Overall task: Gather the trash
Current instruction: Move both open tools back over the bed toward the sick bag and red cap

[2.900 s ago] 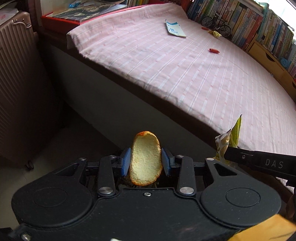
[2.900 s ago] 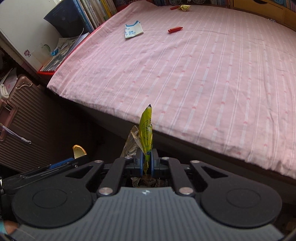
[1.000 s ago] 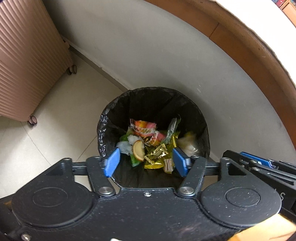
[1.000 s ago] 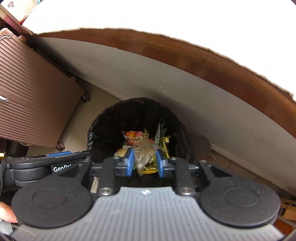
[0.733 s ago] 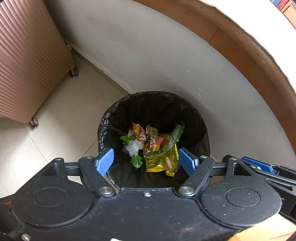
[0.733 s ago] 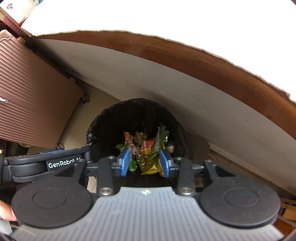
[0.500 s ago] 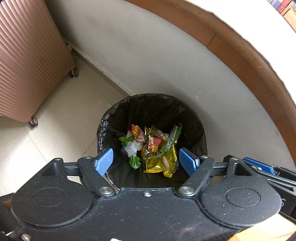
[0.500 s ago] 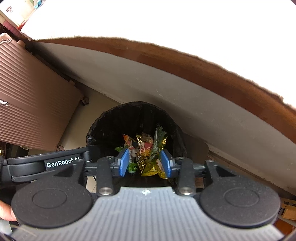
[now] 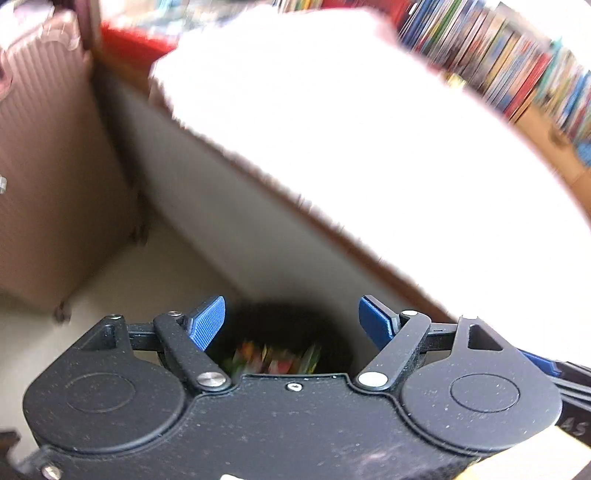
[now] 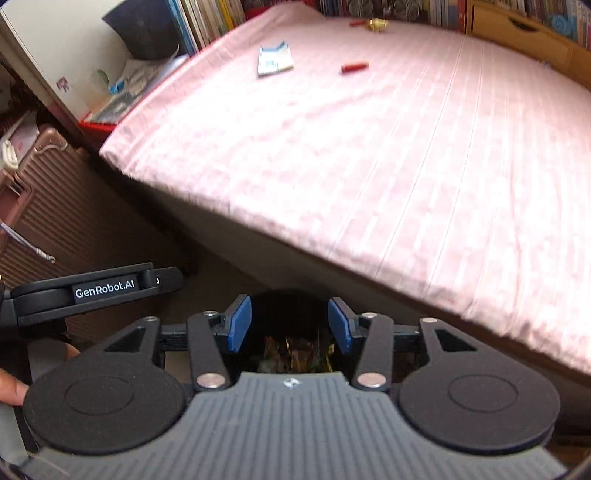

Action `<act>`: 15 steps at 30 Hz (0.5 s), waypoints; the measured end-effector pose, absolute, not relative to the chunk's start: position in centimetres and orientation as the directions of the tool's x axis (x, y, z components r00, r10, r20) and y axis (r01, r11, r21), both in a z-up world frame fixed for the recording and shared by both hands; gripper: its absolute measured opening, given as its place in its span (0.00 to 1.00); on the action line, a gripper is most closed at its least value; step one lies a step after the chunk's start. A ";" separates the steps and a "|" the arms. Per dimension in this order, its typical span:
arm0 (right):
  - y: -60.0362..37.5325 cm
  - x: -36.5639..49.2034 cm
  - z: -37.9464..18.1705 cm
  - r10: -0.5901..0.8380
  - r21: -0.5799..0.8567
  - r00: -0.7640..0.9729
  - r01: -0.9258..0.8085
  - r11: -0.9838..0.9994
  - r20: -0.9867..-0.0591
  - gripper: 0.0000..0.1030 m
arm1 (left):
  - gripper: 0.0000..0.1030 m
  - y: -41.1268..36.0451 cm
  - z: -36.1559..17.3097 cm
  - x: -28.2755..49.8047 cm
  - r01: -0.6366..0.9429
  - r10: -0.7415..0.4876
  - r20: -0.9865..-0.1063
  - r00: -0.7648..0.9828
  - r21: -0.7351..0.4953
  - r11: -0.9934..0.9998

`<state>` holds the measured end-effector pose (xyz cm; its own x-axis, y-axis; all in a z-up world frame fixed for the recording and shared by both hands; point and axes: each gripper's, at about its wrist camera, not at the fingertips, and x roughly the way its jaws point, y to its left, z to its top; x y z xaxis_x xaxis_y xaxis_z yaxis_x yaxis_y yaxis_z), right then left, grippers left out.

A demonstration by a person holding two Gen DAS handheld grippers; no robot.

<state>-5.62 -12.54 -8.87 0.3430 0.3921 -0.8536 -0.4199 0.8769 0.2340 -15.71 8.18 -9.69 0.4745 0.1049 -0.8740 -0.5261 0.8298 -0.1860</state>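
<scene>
A black-lined trash bin (image 9: 288, 321) with colourful wrappers (image 9: 273, 360) inside sits on the floor against the bed base, just beyond both grippers. My left gripper (image 9: 291, 321) is open and holds nothing. My right gripper (image 10: 290, 325) is open too, with the bin (image 10: 288, 310) and its wrappers (image 10: 295, 354) showing between its blue pads. On the pink striped bed (image 10: 369, 147) lie a blue-white packet (image 10: 275, 61), a small red wrapper (image 10: 354, 67) and, at the far edge, a gold wrapper (image 10: 376, 24) beside another red piece (image 10: 356, 23).
A brown ribbed suitcase (image 9: 48, 166) stands left of the bin. Bookshelves (image 9: 498, 62) line the far side of the bed, with a wooden drawer unit (image 10: 517, 33) at the right. The left gripper's body (image 10: 92, 291) and a hand (image 10: 11, 387) show at the right view's left edge.
Both grippers dropped their trash, the orange peel and the green-yellow wrapper, into the bin. Both views have since tilted up from the bin toward the bed; the left view is blurred.
</scene>
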 end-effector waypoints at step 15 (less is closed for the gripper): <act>-15.6 10.5 3.2 0.418 0.235 0.616 -0.358 0.903 -0.667 0.76 | 0.77 9.5 -0.7 -1.7 -0.486 0.182 -0.758 0.626 -0.197 0.851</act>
<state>10.51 -15.60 3.24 0.6162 0.4182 -0.6674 -0.3584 0.9034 0.2353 -1.65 9.54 -0.72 0.6264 0.1822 -0.7579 -0.4861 0.8514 -0.1971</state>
